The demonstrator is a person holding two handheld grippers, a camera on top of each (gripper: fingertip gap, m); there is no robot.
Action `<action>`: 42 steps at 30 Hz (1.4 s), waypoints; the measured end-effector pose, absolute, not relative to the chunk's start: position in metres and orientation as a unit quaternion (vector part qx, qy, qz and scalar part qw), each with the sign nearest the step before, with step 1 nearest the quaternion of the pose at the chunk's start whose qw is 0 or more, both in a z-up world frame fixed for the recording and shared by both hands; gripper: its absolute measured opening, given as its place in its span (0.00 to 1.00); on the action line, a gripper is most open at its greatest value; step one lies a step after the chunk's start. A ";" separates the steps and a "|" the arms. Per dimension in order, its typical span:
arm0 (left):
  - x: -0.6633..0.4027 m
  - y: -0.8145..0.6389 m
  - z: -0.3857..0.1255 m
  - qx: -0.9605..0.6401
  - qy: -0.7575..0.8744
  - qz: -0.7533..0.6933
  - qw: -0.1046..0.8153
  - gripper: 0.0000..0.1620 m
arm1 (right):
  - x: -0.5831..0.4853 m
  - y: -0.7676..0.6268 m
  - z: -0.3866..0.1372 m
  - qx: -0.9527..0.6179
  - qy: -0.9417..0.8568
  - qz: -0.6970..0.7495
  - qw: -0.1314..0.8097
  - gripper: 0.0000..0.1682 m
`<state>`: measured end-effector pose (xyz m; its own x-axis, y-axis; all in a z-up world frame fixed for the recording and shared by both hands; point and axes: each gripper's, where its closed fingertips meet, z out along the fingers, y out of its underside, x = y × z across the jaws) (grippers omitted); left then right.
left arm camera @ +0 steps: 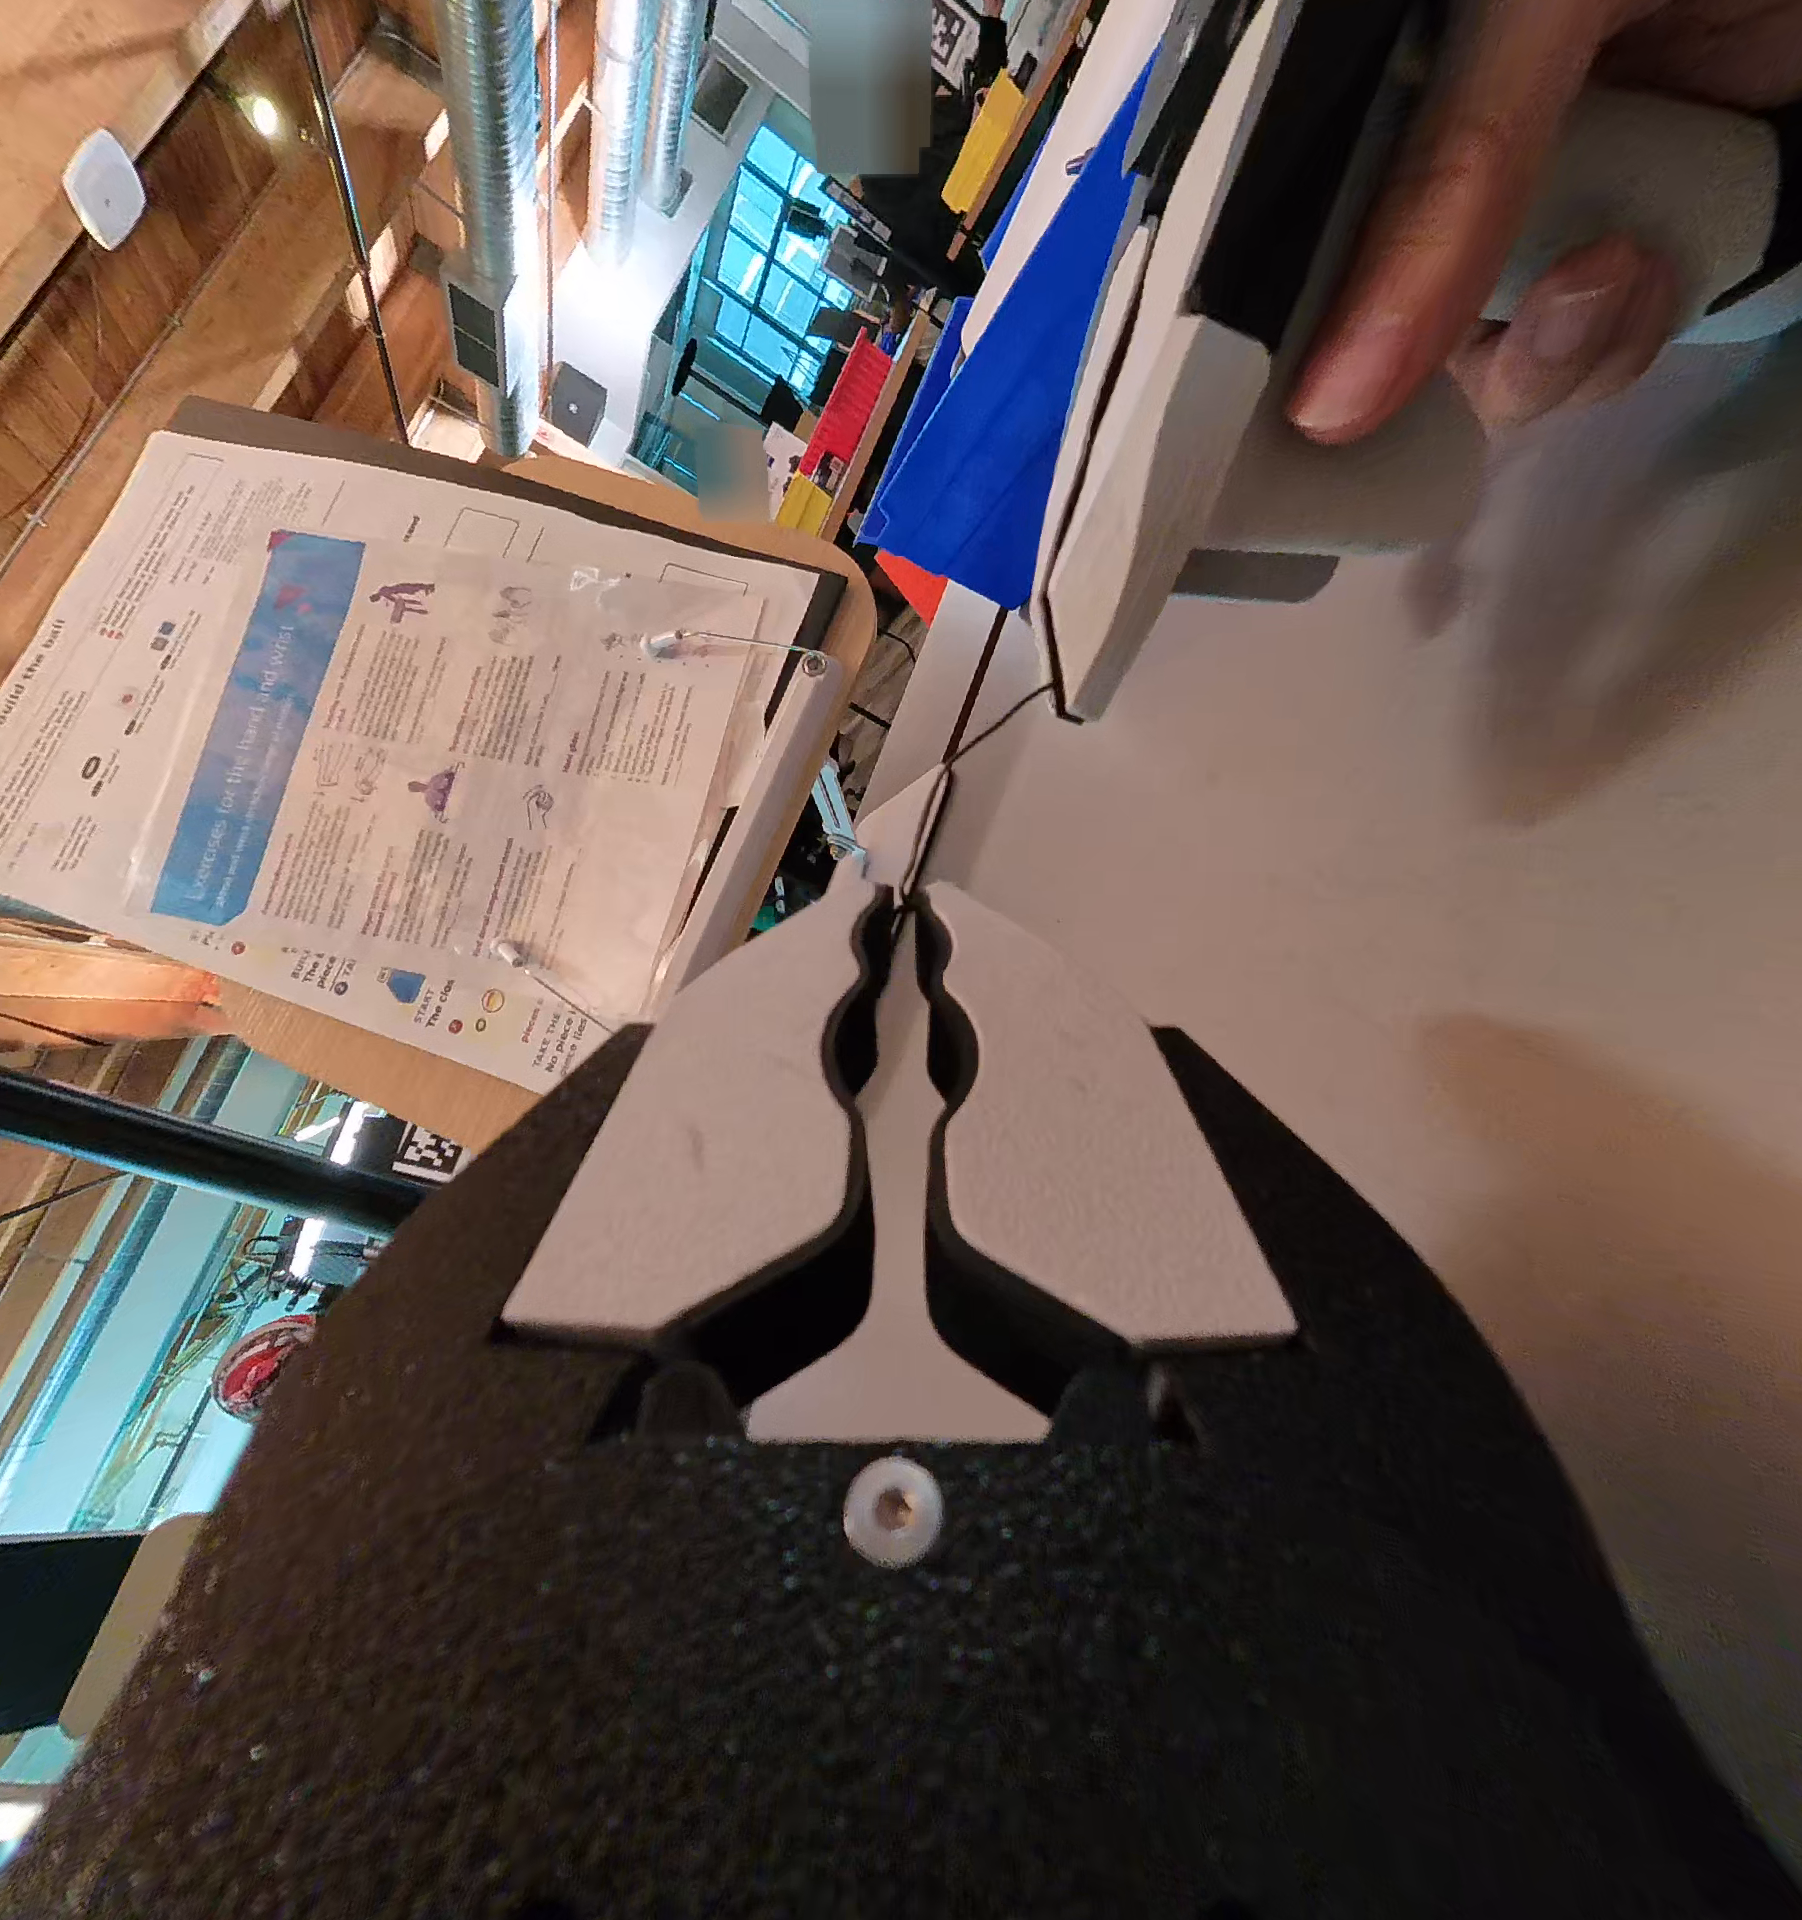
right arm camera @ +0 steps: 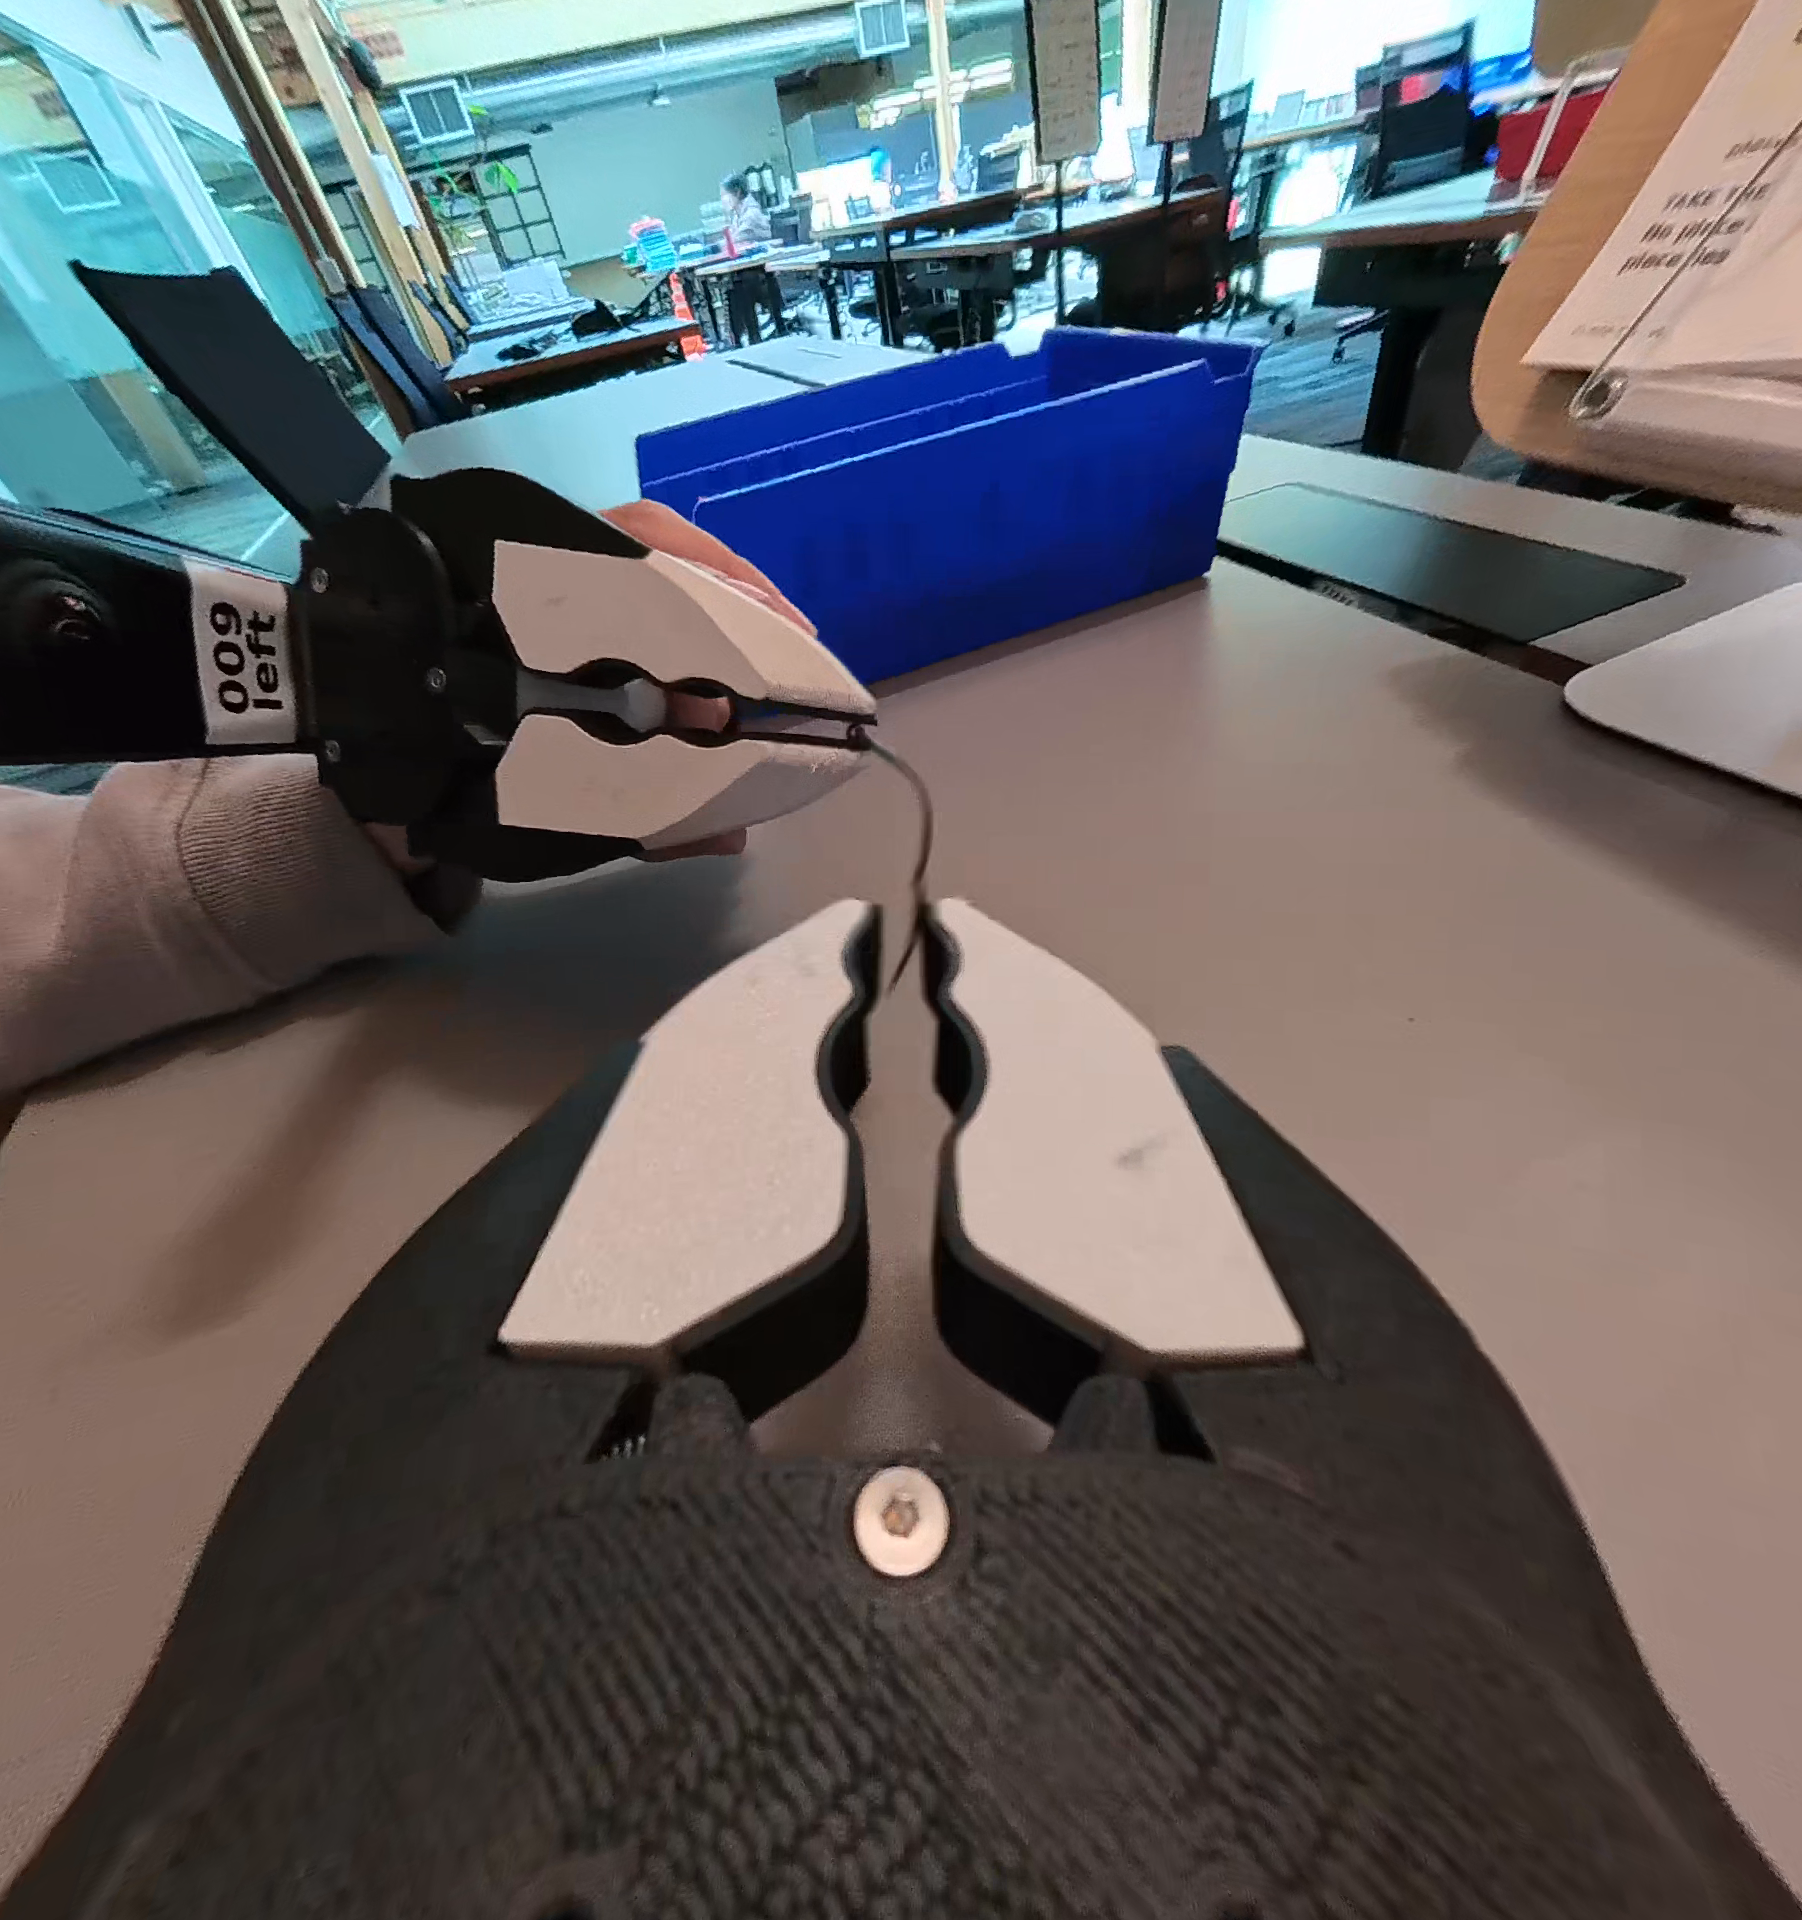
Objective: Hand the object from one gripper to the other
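Both views are bright and evenly lit. In your left wrist view, ceiling lamps [left arm camera: 265,112] and daylight through the windows [left arm camera: 772,260] supply the light; the hand [left arm camera: 1448,260] at upper right is smeared by motion blur. In your right wrist view, soft shadows lie on the bench [right arm camera: 1396,987]. Wide-angle lenses bow the edges. Near black bodywork is slightly soft.

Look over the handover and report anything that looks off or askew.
Nothing is spilled or damaged. One oddity: the thin black cord bows slackly between the tools. The left tool pinches one end at its tips; the right tool is slightly open around the other. The blue bin sits upright.
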<state>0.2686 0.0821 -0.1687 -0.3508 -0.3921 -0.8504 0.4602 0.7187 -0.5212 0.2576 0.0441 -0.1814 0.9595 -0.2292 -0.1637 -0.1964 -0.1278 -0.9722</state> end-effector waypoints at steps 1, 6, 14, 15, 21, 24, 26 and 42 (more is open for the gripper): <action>0.271 0.084 -0.169 0.013 0.732 -0.373 0.570 0.02 | 0.261 0.043 -0.179 -0.747 0.142 -0.034 0.648 0.14; 0.279 0.097 -0.171 -0.076 0.747 -0.418 0.511 0.02 | 0.276 0.036 -0.166 -0.741 0.075 -0.234 0.625 0.20; 0.277 0.094 -0.183 -0.125 0.773 -0.468 0.409 0.02 | 0.271 0.039 -0.161 -0.727 -0.046 -0.411 0.548 0.10; 0.277 0.094 -0.184 -0.126 0.776 -0.467 0.405 0.02 | 0.272 0.039 -0.162 -0.729 -0.052 -0.422 0.537 0.08; 0.274 0.090 -0.189 -0.115 0.787 -0.459 0.396 0.02 | 0.271 0.040 -0.165 -0.734 -0.073 -0.437 0.515 0.02; 0.274 0.090 -0.189 -0.115 0.787 -0.459 0.396 0.02 | 0.272 0.039 -0.172 -0.746 -0.084 -0.438 0.495 0.04; 0.275 0.091 -0.188 -0.117 0.784 -0.461 0.399 0.02 | 0.270 0.039 -0.173 -0.749 -0.085 -0.427 0.500 0.07; 0.280 0.098 -0.170 -0.132 0.742 -0.481 0.447 0.17 | 0.277 0.037 -0.171 -0.755 -0.065 -0.448 0.474 0.01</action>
<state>0.2797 0.0978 -0.1696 -0.5658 -0.6265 -0.5360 0.2335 0.5018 -0.8329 0.2769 0.0368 -0.1712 0.5904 -0.3263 0.7382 0.5232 -0.5418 -0.6578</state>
